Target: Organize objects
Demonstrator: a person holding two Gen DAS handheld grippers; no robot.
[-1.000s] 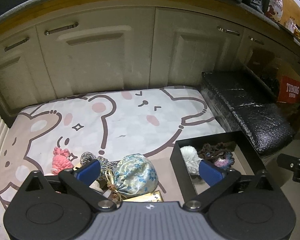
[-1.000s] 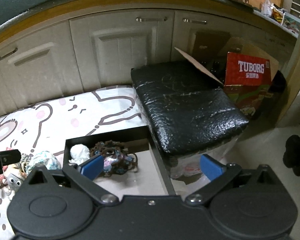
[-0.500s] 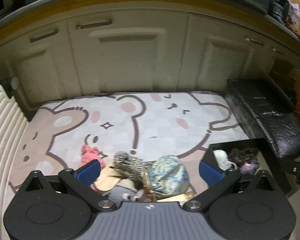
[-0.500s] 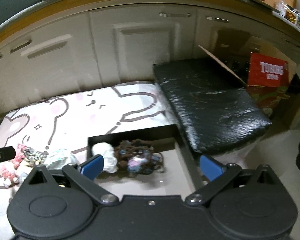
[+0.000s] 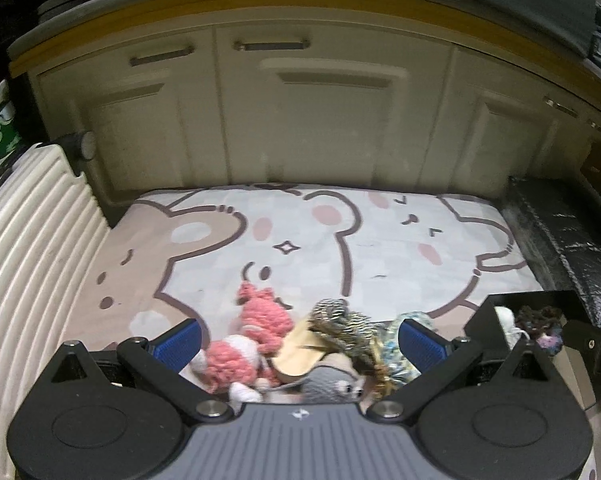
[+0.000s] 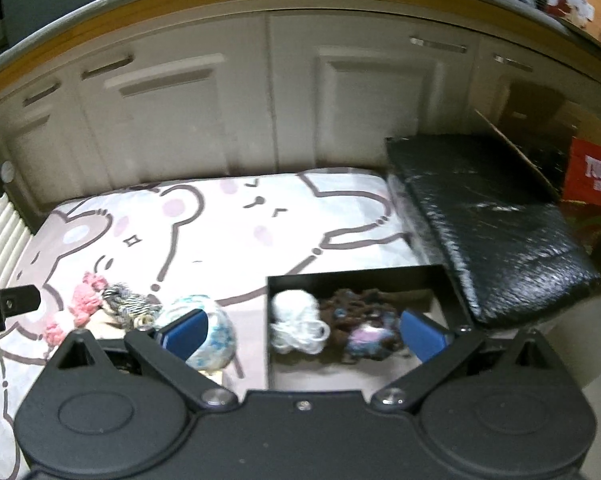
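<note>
Left gripper point(image 5: 300, 342): jaws wide, empty
Pink knitted toy point(image 5: 256, 334): on mat, between the blue pads, 11 o'clock of the pile; likely soft, light, squashy; pinch its thick middle
Right gripper point(image 6: 302, 330): wide, empty
Black box point(image 6: 356, 273): 3 o'clock of the pile

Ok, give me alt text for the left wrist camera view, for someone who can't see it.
The open left gripper hovers over a heap of small items on a cartoon-bear printed mat: a pink crocheted toy, a striped black-and-white pouch and a grey knitted toy. An open black box sits at right, cream cabinet doors behind.
</note>
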